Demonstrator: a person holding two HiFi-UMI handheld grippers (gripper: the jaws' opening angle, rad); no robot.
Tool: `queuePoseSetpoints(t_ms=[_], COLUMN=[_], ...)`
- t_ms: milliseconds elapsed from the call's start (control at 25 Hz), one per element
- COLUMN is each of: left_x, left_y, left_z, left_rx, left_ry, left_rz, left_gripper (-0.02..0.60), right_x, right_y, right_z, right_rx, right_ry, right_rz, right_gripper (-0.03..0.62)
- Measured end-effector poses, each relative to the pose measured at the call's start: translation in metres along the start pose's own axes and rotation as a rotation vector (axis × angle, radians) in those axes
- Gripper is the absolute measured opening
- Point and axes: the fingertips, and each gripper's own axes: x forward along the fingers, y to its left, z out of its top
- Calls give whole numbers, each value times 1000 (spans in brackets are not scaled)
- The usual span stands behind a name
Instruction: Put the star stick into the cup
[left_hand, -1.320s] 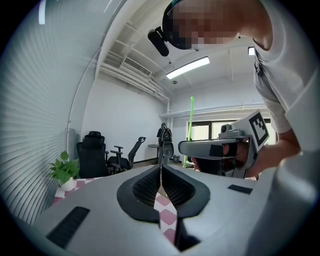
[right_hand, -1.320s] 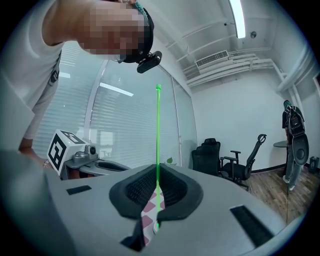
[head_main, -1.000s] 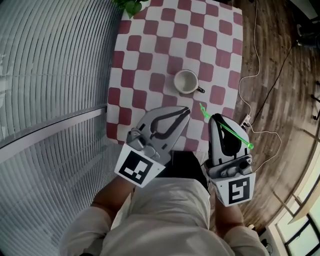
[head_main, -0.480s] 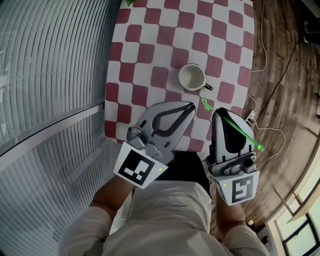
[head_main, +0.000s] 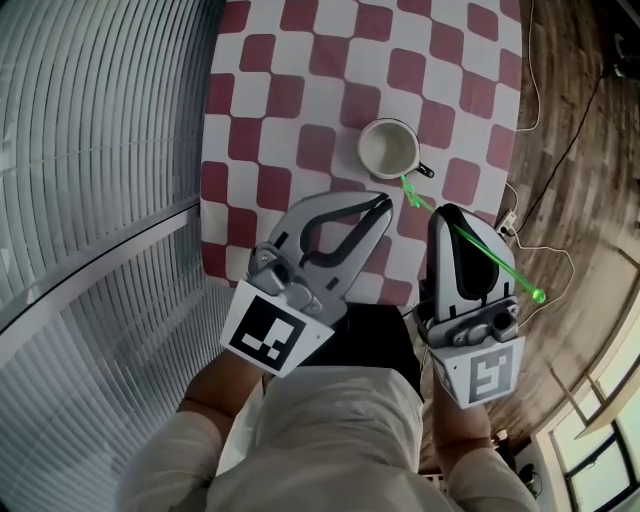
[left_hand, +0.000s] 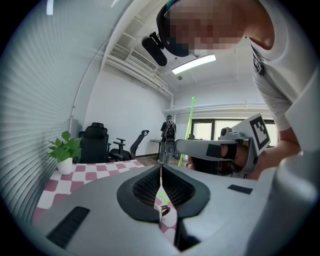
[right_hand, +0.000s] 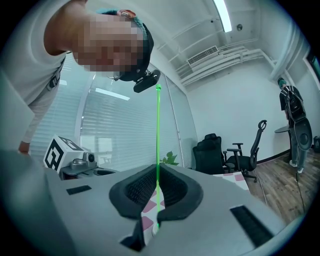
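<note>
**Star stick clamped in the right tongs, outside the cup**

We find the star stick (head_main: 478, 249) to be a thin rod of bright, translucent green. One end carries a small star and the other a small round knob. In the head view it lies on a slant across the top of the right tongs (head_main: 452, 211). The star end reaches past the tips toward the cup, and the knob end hangs out over the wooden floor (head_main: 570, 150).

In the right gripper view the stick (right_hand: 158, 145) stands upright between the ribbed dark pads. The right tongs (right_hand: 158, 172) are closed on it, with both pads pressing against the rod.

The star sits just beside the handle of the cup (head_main: 390, 150), below the rim in the picture and not inside the cup. The cup is a pale mug with a dark handle. It stands upright on the bench (head_main: 300, 60), which is covered in a red-and-white check cloth.

The left tongs (head_main: 379, 201) are held just left of the right tongs, near the cup. In the left gripper view we see the left tongs (left_hand: 161, 167) with their pads together and nothing between them.
</note>
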Motion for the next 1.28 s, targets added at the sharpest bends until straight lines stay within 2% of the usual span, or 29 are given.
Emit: queuePoseSetpoints(t_ms=[320,760,1000,1280], left_x=[3,9,18,32], left_y=[13,27,34,42], left_z=[2,0,5,-12], left_rx=[-10,-12,-3,6], left_ry=[-2,9,14,11], left_rz=[15,27,42,51], left_gripper=[38,38,38,38], right_x=[10,22,29,32], right_y=[-7,-10,-18,-26], right_z=[1,-11,-4,-32], right_rx=[50,55,68,85], right_ry=[-46,-29,-51,-37], right_rz=[2,3,-2,-18], right_gripper=[38,38,38,38])
